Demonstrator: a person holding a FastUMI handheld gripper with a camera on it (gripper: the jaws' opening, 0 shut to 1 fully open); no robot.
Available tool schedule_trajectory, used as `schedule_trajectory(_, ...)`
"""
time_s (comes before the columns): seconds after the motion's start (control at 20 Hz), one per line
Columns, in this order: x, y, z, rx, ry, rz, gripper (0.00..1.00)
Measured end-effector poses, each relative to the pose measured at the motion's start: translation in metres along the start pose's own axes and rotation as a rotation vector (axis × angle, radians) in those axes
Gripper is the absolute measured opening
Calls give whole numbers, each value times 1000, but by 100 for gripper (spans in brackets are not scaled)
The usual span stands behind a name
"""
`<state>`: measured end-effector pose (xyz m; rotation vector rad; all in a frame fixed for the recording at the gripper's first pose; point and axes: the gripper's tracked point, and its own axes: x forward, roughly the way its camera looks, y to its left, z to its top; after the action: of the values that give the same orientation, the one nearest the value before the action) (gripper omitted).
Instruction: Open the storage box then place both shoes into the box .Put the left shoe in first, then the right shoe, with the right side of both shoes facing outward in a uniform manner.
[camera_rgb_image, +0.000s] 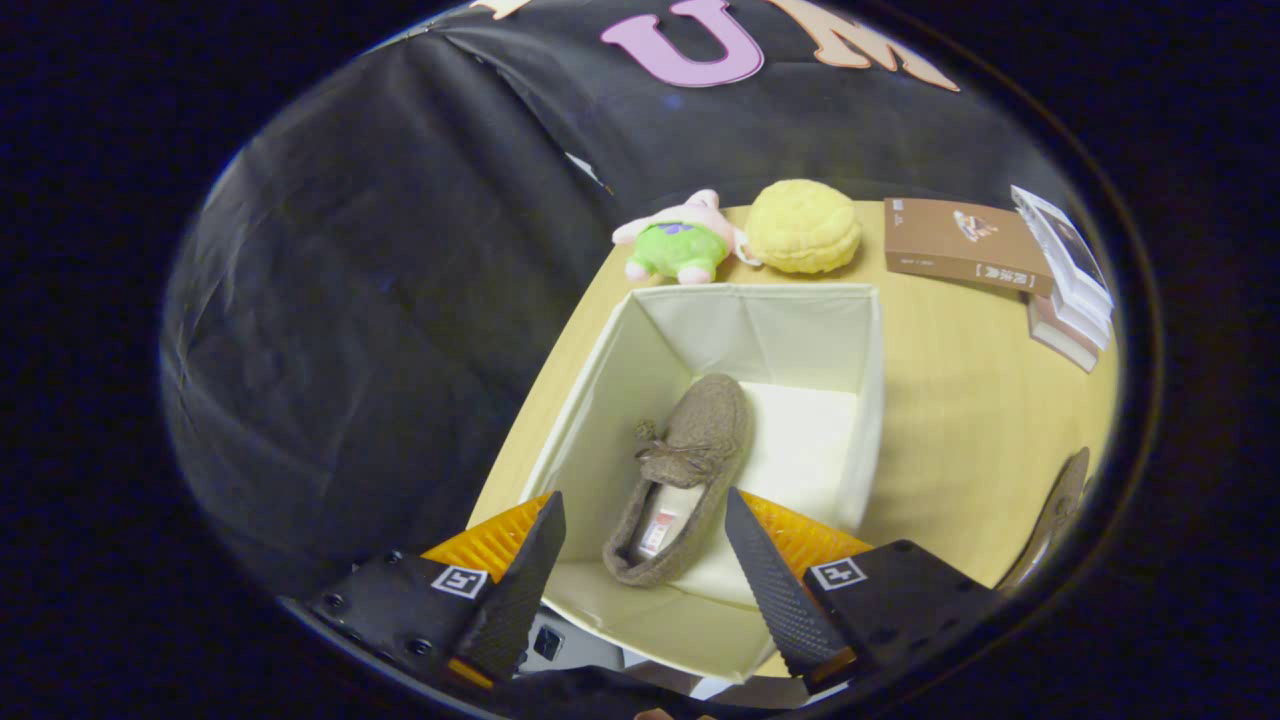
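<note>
One shoe (680, 478) is laid in the box (868, 400); the gripper (640, 520) is held released above. The second shoe (1052, 520) (table's right edge) is best gripped mid-body.

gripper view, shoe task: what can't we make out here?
- Second brown shoe on the wooden table: only a sliver at the fisheye's rim, so its side and orientation are unreadable.
- Cream fabric storage box: near wall partly behind the open gripper fingers.
- Brown felt slipper inside the box: insole label too small.
- Stacked books: cut by the rim.
</note>
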<state>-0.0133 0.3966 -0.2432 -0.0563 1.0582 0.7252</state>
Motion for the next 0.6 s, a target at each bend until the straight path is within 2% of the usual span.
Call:
schedule_trajectory(0.35, -83, -94, 6, 78, -92, -147, 100)
schedule_trajectory(0.6, -144, -185, -6, 157, -117, -289, 100)
